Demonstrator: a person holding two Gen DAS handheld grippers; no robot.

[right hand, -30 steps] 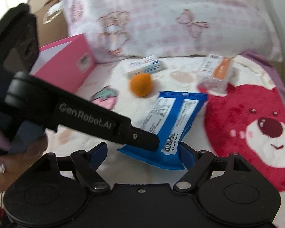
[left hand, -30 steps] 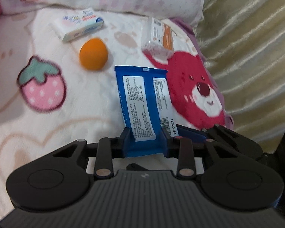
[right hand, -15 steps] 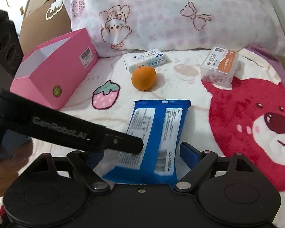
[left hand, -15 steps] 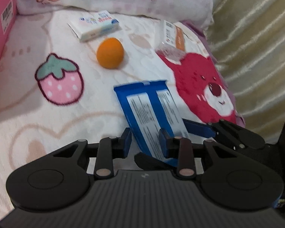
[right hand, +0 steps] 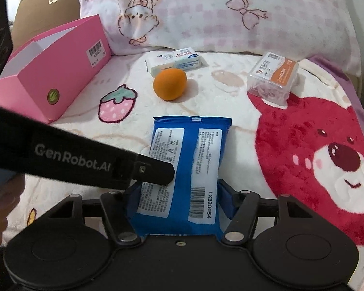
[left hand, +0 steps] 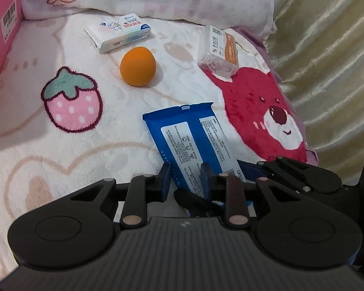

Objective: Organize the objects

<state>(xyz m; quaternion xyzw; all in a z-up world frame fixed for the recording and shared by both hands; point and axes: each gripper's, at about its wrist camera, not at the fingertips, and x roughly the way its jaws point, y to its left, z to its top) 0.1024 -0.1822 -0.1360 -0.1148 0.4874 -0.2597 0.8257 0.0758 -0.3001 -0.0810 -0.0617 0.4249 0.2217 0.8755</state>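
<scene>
Since a second ago the flat blue plastic wipes packet with white printed labels (right hand: 185, 167) has swung from a skewed lie to straight along the right gripper (right hand: 179, 195), whose jaws have just been closing and now press both long edges of the packet's near end. The left gripper (left hand: 185, 178) has narrowed almost to shut, and its blue pads pinch the packet's near left edge; in the right wrist view its black finger lies across the packet's left label. So the step in hand looks like a handover of the packet from left to right. The packet rests on the cream fleece blanket with strawberry and red bear prints (right hand: 230, 111). Beyond the packet sits a small orange egg-shaped sponge (right hand: 169, 84), and just behind that a white rectangular tissue pack (right hand: 177, 60). To the packet's far right stands a clear plastic box with an orange label (right hand: 271, 80); to its far left, an open pink cardboard box (right hand: 51, 82), probably the place to put things. Next, the left pads need to let go before the right lifts the packet toward that box.
</scene>
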